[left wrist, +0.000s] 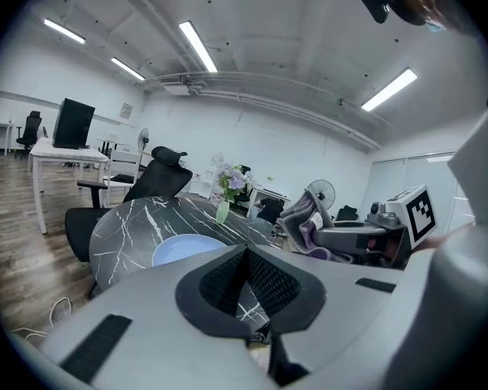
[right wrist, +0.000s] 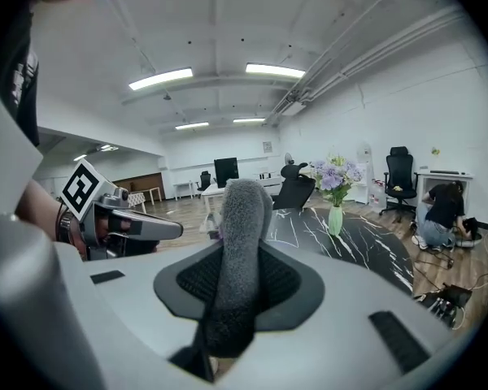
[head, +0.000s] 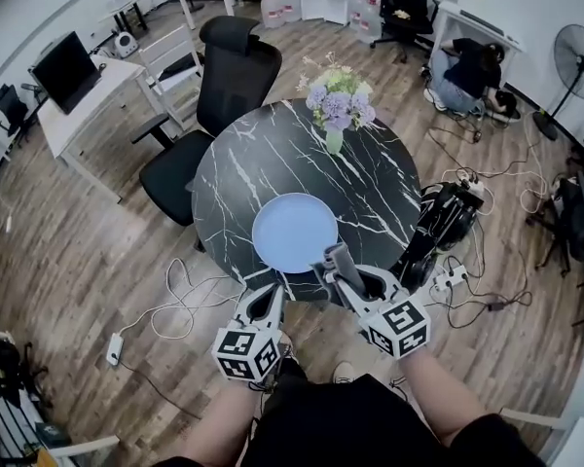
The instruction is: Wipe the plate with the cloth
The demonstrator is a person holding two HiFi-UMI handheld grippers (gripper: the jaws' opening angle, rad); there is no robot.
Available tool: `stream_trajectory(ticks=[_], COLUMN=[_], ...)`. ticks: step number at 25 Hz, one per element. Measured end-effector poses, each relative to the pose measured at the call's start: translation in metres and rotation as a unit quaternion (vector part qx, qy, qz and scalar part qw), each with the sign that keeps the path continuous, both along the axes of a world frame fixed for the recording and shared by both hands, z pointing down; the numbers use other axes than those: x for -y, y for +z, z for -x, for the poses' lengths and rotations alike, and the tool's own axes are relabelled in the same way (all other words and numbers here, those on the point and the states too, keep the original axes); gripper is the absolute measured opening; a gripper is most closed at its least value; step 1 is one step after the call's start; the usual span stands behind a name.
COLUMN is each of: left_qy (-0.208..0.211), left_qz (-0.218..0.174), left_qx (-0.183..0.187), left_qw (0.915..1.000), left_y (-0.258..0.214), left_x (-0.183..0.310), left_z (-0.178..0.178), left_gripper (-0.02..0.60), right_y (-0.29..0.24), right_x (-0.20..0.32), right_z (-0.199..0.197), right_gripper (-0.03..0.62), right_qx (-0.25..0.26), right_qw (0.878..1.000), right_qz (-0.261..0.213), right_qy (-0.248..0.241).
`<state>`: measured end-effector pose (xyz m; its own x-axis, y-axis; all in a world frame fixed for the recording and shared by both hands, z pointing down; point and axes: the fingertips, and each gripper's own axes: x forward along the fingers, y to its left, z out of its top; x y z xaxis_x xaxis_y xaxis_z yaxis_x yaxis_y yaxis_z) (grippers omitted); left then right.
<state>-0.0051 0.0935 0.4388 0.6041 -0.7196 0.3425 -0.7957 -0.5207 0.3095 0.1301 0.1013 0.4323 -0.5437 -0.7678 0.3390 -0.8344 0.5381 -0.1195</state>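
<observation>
A light blue plate [head: 294, 232] lies on the near part of the round black marble table [head: 273, 154]; the left gripper view shows the plate [left wrist: 187, 250] just beyond the jaws. My right gripper [head: 339, 261] is shut on a grey cloth [right wrist: 237, 242], held at the table's near edge, just right of the plate. The cloth [head: 335, 257] sticks up between the jaws. My left gripper [head: 274, 298] is shut with nothing in it, just in front of the table's near edge. From the left gripper view the right gripper [left wrist: 366, 238] and its cloth [left wrist: 305, 218] show at the right.
A vase of purple flowers [head: 336, 110] stands at the table's far side. A black office chair [head: 229, 76] is behind the table, a black bag [head: 443, 222] at its right. Cables and a power strip [head: 114, 348] lie on the floor. A person [head: 467, 71] crouches far right.
</observation>
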Motion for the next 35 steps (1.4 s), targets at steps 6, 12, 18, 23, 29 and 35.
stream_trajectory(ticks=[6,12,18,23,29,35], left_qy=[-0.031,-0.057,-0.068,-0.066,-0.043,-0.013], left_qz=[-0.008,-0.006,-0.001,0.0,-0.007,-0.014], left_qx=[-0.002,-0.01,-0.013,-0.017,-0.013,-0.016], left_qw=[0.9995,0.9983,0.9976,0.9977,0.999,0.9997], left_y=[-0.009,-0.009,-0.002,-0.004,-0.013,-0.027], left_x=[-0.058,-0.107,-0.136,-0.148,-0.155,-0.16], left_z=[-0.016,-0.016,-0.004,0.011,0.033,0.05], left_gripper=[0.018,0.018,0.018,0.018,0.018,0.018], right_y=[-0.007,0.002,0.006,0.005,-0.003,-0.012], right_x=[-0.045,-0.085,-0.109,-0.124,-0.136,-0.151], right_z=[-0.013,-0.008,0.006,0.023,0.044,0.06], right_gripper=[0.109,0.109,0.109,0.109,0.107,0.107], right_qx=[0.004,0.005,0.004,0.003,0.011,0.017], right_qw=[0.999,0.998,0.997,0.997,0.999,1.0], right_qz=[-0.007,0.003,0.008,0.01,0.005,0.0], right_qy=[-0.033,-0.062,-0.074,-0.072,-0.044,-0.01])
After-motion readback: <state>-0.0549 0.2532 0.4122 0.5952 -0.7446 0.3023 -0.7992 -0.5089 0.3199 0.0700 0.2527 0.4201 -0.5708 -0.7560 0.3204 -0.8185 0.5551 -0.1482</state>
